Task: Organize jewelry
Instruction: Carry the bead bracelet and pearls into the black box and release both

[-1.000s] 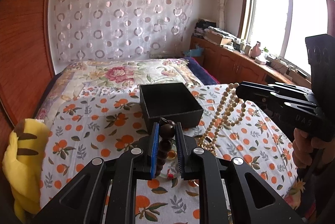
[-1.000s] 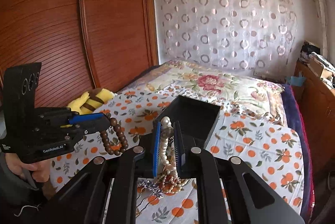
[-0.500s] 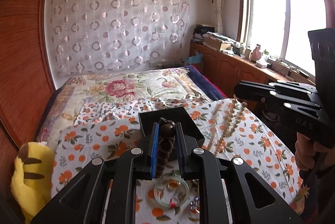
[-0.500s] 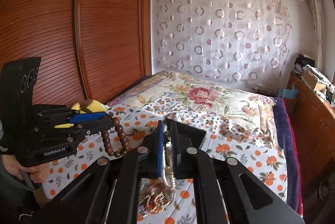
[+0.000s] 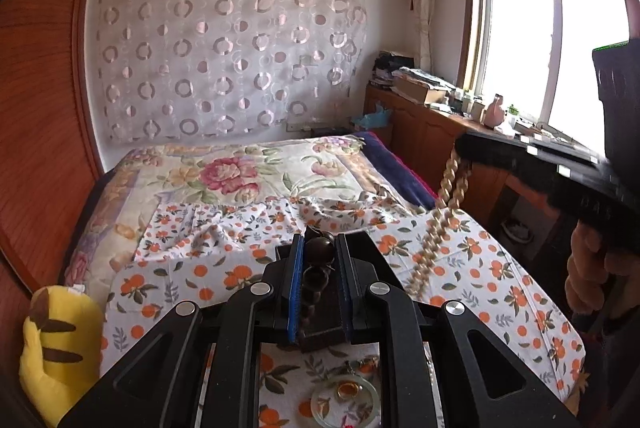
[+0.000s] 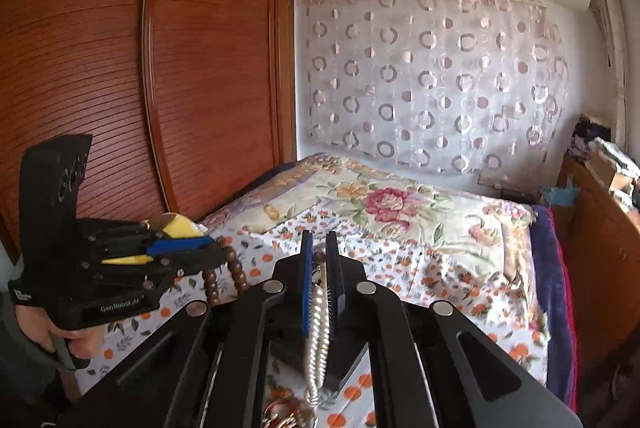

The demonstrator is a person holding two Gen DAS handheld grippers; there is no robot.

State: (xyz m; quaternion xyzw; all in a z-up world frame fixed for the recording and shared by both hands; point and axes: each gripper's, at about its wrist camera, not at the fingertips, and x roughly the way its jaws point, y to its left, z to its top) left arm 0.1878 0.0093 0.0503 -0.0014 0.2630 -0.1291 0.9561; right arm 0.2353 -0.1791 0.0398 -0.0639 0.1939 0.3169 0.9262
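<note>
A yellow plush toy (image 5: pixel 52 344) lies beside the wooden wardrobe (image 6: pixel 140 76).

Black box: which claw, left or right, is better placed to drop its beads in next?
Left, probably: its claw, shut on the brown bracelet, hangs over the box; the pearl necklace dangles beside it.

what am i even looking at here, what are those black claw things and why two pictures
Each black claw is a hand-held tool with two fingers, and a person carries one in each hand. A camera on each looks along its fingers, hence two pictures.

The left tool is shut on a dark brown bead bracelet. The right tool is shut on a pale pearl necklace that hangs down. Each also shows in the other's picture.

Below lies a bed with an orange-print sheet, a black box partly hidden behind the fingers, a glass dish with small jewelry, and a yellow plush toy.
</note>
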